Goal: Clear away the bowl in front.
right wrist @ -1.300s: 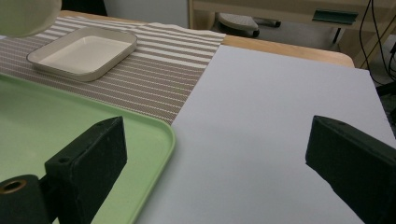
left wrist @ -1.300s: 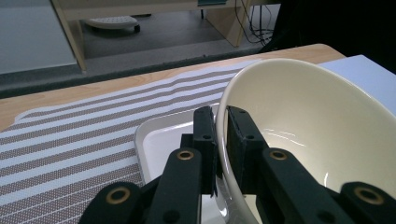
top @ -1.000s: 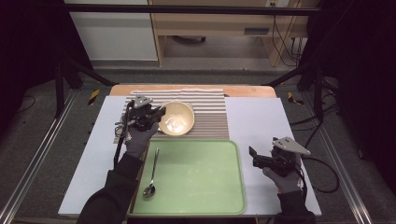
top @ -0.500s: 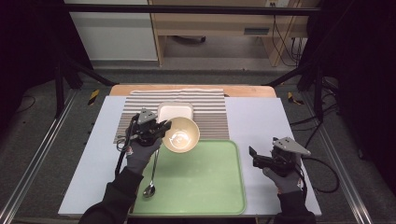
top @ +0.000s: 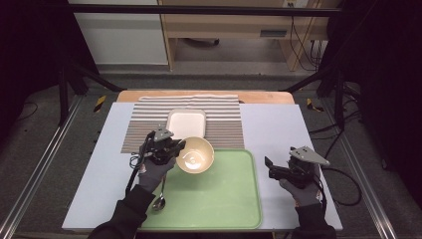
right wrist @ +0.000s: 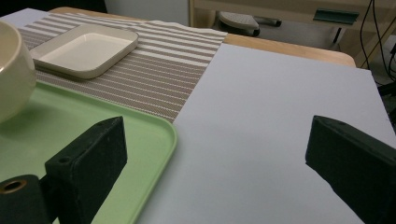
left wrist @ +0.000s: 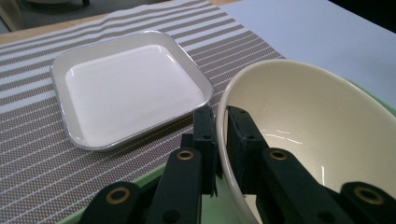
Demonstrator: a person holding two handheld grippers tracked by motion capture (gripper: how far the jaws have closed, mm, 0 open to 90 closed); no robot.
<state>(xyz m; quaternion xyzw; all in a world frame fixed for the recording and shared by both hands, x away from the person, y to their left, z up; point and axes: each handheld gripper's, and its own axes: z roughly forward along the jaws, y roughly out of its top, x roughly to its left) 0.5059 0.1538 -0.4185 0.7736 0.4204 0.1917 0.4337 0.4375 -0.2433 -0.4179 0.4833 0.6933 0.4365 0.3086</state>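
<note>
One cream bowl [top: 195, 155] in left tongs [top: 175, 148], mouth tilted upward over tray [top: 219, 199].

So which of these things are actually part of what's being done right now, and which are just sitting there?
In the job:
- bowl, gripped at its rim
- left gripper, shut on the bowl
- green tray, which the bowl hangs over

Lying about:
- square white dish on the striped mat
- spoon at the tray's left edge
- right gripper, open, holding nothing

A cream, glossy bowl [top: 195, 155] is held tilted by its rim, empty, above the far left corner of the green tray [top: 219, 199].
</note>
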